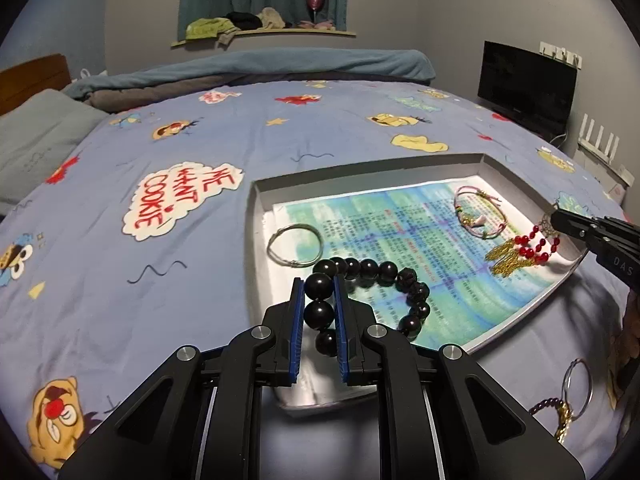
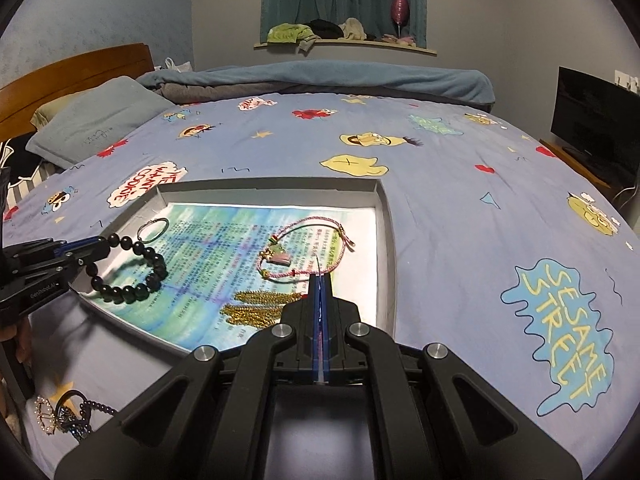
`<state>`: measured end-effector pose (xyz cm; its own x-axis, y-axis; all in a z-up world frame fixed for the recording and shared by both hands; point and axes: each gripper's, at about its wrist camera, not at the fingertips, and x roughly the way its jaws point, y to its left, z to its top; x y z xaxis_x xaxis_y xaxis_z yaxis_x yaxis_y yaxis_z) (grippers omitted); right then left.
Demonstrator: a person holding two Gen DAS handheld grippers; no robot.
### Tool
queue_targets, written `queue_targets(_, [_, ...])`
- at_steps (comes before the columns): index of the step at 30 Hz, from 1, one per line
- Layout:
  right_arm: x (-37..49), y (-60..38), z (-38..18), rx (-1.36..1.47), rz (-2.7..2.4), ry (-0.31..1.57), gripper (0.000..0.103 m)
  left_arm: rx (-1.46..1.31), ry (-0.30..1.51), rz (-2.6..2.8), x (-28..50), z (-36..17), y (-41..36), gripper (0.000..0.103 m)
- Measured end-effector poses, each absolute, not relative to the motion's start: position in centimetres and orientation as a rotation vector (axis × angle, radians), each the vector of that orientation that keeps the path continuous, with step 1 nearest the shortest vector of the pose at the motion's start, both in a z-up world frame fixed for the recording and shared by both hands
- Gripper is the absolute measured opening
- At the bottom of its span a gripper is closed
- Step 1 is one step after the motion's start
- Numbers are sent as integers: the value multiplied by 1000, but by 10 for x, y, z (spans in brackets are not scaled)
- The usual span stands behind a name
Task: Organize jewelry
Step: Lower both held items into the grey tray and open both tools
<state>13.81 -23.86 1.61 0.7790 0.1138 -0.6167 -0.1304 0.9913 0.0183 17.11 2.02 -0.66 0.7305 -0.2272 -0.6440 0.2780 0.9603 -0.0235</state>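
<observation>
A grey tray [image 1: 256, 216] lined with printed paper lies on the bed. My left gripper [image 1: 319, 286] is shut on a black bead bracelet [image 1: 376, 270], holding it over the tray's near left corner; it also shows in the right wrist view [image 2: 132, 268]. My right gripper [image 2: 320, 280] is shut on a red-bead and gold-tassel earring [image 1: 524, 250], whose gold tassels [image 2: 260, 306] lie on the paper. A silver wire bangle [image 1: 295, 246] and a pink cord bracelet [image 1: 478, 212] lie in the tray.
More jewelry lies loose on the sheet: a silver hoop with dark beads and gold chain [image 1: 568, 404], seen in the right wrist view as a pile [image 2: 68, 416]. A pillow [image 2: 92, 124] and folded blanket [image 2: 320, 80] lie beyond. A TV [image 1: 524, 88] stands right.
</observation>
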Motion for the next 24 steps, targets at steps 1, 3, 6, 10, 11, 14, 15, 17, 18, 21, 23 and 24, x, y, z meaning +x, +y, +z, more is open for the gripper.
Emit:
queue_targets(1, [138,-239,16,-27,130,667,0,80,702,-270,171,-7,22,15])
queue_targets(3, [137,-239,14,-32,126,670,0,93,709,-259,170,-7,22,15])
queue_targets(6, [137,-238,13,-40,121,674,0,109,717,-248,170,-8,24,15])
queue_targets(10, [138,-238,10,-39,113,685,0,126,732,-237,172,-11,23,15])
queue_targets(11, [139,-238,10,-37,112,687,0,128,733,-235,172,-12,23,15])
queue_targets(14, [140,-239,9,-35,104,691,0,125,734,-229,173,-13,23,17])
queue_targets(15, [141,-239,8,-34,102,692,0,124,734,-229,173,-13,24,17])
queue_targets(17, [142,-240,6,-29,99,697,0,126,735,-226,173,-13,23,17])
queue_targets(18, [142,-240,6,-29,98,700,0,127,735,-225,173,-13,24,17])
queue_targets(21, [143,-240,6,-30,97,699,1,126,734,-224,173,-13,23,19])
queue_targets(23, [143,-241,6,-30,95,694,2,122,734,-226,174,-13,23,21])
queue_targets(24, [142,-241,6,-30,95,691,3,119,734,-226,174,-13,24,23])
